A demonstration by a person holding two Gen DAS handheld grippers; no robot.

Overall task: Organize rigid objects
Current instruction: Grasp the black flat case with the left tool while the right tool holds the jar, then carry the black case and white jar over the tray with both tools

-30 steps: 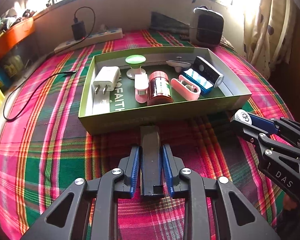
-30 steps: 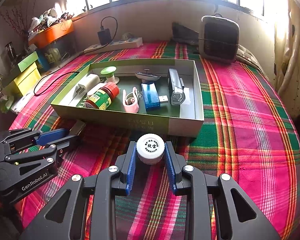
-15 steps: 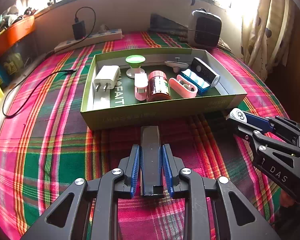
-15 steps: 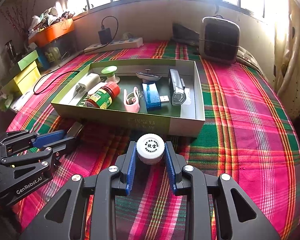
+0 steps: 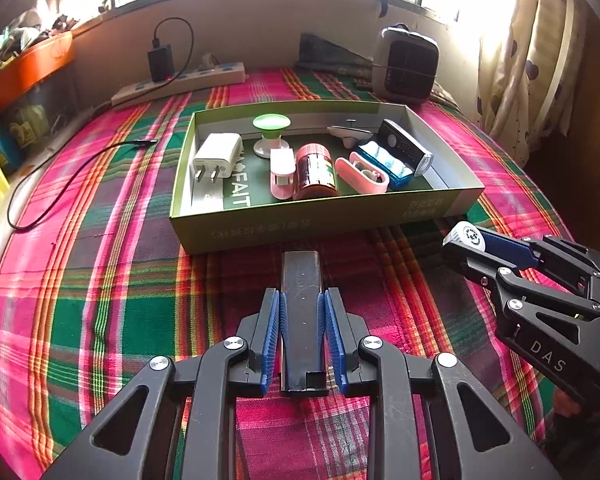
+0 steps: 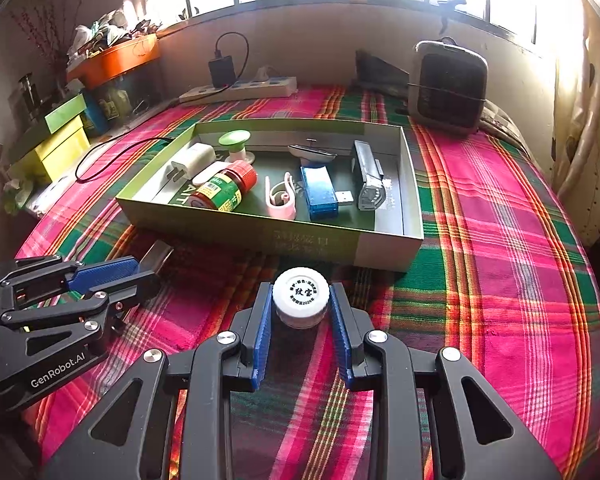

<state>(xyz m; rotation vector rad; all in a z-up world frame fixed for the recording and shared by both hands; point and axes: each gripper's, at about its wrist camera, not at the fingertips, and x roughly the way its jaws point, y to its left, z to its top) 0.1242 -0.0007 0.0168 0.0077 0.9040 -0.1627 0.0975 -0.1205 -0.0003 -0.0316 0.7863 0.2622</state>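
Left wrist view: left gripper (image 5: pixel 301 312) grasps 1 black bar (image 5: pixel 301 280); right gripper (image 6: pixel 300 304) grasps 1 white bottle (image 6: pixel 300 294).

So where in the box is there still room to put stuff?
The box is bare along its right end, beside the flashlight, and at the front left, before the charger. The middle is crowded: jar, pink clip, blue stick.
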